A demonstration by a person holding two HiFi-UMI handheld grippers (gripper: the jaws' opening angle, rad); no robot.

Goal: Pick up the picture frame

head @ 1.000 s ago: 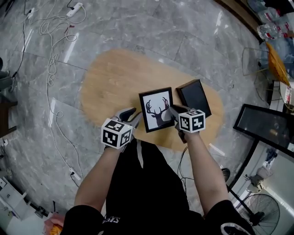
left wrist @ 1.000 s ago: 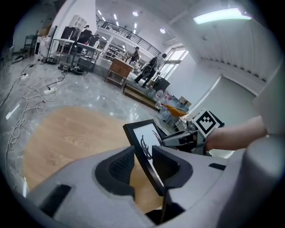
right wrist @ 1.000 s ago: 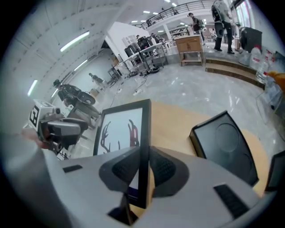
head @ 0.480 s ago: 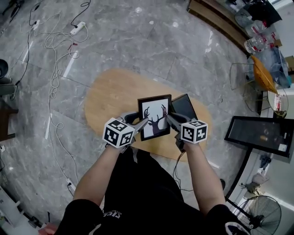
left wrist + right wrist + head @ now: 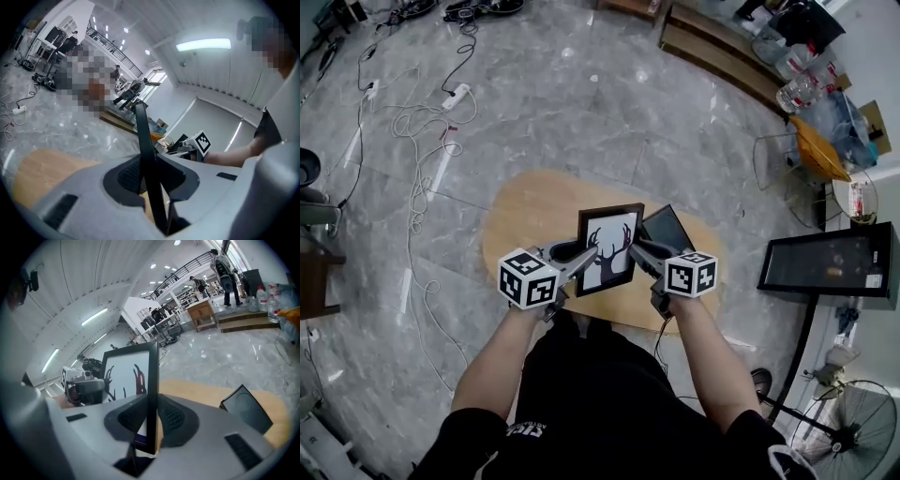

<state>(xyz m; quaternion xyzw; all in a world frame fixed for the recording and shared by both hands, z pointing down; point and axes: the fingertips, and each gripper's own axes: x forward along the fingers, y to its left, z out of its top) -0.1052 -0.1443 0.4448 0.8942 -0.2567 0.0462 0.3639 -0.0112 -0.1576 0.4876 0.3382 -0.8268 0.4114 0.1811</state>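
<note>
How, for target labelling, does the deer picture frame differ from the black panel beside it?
The picture frame shows a dark deer on white; the black panel is plain. The picture frame is clamped above the table by the right gripper and the left gripper, whose jaws have just been closing; the black panel rests on the table, untouched. Both are rectangular, dark-edged.

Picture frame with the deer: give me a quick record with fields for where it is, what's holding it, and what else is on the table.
item: picture frame, black border, deer silhouette
position: held up over the oval wooden table, standing near upright
left gripper: jaws have just been closing, now clamped on the frame's left edge
right gripper: jaws clamped on the frame's right edge
on table: dark flat panel, lying to the frame's right
floor: cables
</note>
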